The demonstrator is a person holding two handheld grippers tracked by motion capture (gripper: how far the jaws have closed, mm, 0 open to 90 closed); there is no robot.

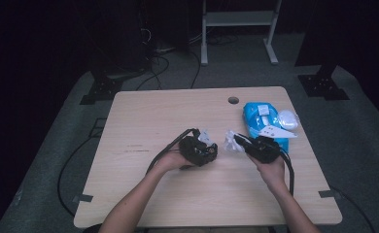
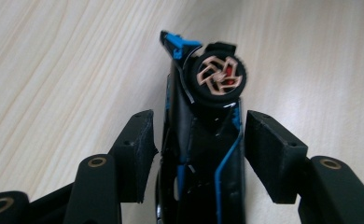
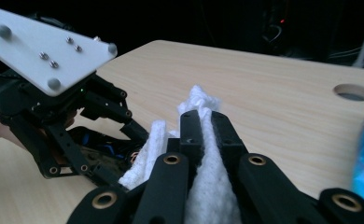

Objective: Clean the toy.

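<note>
In the left gripper view a black toy car (image 2: 203, 163) with blue lines lies between my left gripper's (image 2: 201, 119) jaws. One bronze-spoked wheel (image 2: 219, 76) faces the camera. Both pads (image 2: 136, 149) stand a little off the car's sides, so the gripper is open around it. My right gripper (image 3: 204, 116) is shut on a crumpled white wipe (image 3: 208, 196). In the high view the left gripper (image 1: 211, 152) and right gripper (image 1: 238, 141) face each other at mid-table, and the wipe (image 1: 231, 143) sits between them. The right gripper view has the left gripper (image 3: 77, 135) close by at the left.
A blue wipes pack (image 1: 260, 119) with a white flap lies at the table's (image 1: 153, 111) right, a white round thing (image 1: 288, 119) beside it. A cable hole (image 1: 233, 100) is at the back edge. Cables trail from both grippers. A metal stand (image 1: 236, 29) is on the floor behind.
</note>
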